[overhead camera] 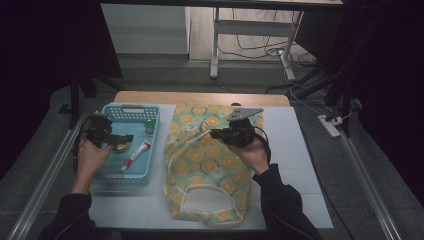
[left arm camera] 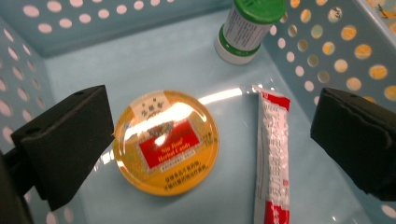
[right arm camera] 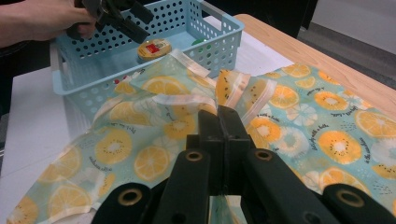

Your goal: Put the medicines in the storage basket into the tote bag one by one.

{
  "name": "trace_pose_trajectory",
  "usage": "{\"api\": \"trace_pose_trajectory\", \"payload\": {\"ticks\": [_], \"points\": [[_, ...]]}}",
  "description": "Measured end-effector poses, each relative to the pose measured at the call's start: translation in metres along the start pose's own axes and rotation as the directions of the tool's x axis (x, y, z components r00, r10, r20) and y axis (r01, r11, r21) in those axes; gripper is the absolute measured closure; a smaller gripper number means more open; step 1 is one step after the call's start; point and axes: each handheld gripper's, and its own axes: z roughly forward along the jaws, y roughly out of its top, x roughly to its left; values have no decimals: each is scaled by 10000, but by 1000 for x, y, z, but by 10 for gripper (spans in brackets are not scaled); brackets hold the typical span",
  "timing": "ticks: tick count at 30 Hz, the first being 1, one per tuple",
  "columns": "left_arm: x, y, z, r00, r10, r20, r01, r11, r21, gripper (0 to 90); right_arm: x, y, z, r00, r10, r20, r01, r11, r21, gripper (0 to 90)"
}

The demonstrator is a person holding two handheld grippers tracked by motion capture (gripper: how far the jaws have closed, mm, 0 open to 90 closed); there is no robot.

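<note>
My left gripper (overhead camera: 121, 138) is inside the light blue perforated plastic basket (overhead camera: 111, 176), at the left of the high view. Its two black jaws stand wide open and hold nothing. In the left gripper view, the round yellow tin with a red label (left arm camera: 166, 141) lies flat on the basket floor, in the lower middle of the frame, between the jaws; the left jaw is just beside its rim, and I cannot tell if it touches. The red and white tube (left arm camera: 272, 154) lies to the right of the tin, near the right jaw. The small white bottle with a green cap (left arm camera: 249, 27) is at the upper right, in the corner of the basket.

My right gripper (right arm camera: 223, 122) has its jaws closed together on the fabric bag with an orange-slice print on a turquoise ground (overhead camera: 210, 170), pinching a fold with the pale handle strap (right arm camera: 190, 63) near it. The bag lies in the middle of the white table mat (overhead camera: 295, 150), just beside the basket.
</note>
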Motion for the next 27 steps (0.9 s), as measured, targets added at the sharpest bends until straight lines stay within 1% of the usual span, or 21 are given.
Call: {"api": "trace_pose_trajectory", "payload": {"ticks": [1,5,7,9,12,15,18,20,24,25,26,27], "points": [[0,1,1,10000,22,-10,-22,10000,1,0,0,0,-1,10000,-4,19,4,10000,-10,900],[-1,5,5,9996,47,-277,-48,10000,-23,0,0,1,-3,10000,-15,12,15,9999,-100,900],[-1,6,7,9995,12,-312,-8,9999,103,0,-1,1,-3,10000,29,8,-29,10000,-86,900],[-1,7,10,9991,47,-423,-32,9994,352,0,-2,0,-2,10000,46,5,-46,10000,-47,900],[0,8,14,9968,216,-773,-173,9983,560,9,-1,0,-1,10000,14,-2,-14,10000,-47,900],[2,8,20,9964,263,-809,-199,9966,796,12,0,1,-2,10000,-30,-22,29,10000,-82,900],[3,9,26,9951,313,-933,-208,9934,1124,9,-1,1,-2,10000,-23,-19,23,10000,-81,900],[5,10,29,9950,316,-943,-192,9913,1302,5,-1,1,-2,10000,-25,-10,25,10000,-65,900],[8,9,36,9932,241,-1139,-49,9862,1655,0,0,1,-2,10000,-43,-41,43,10000,-86,900],[9,8,37,9928,274,-1168,-74,9856,1688,0,0,1,-2,10000,-41,-49,41,10000,-85,900],[8,8,38,9899,470,-1338,-225,9835,1796,0,0,1,-1,10000,-43,-55,42,10000,-85,900],[8,8,39,9892,517,-1369,-257,9824,1852,0,0,1,-2,10000,-45,-64,44,10000,-76,900]]}}
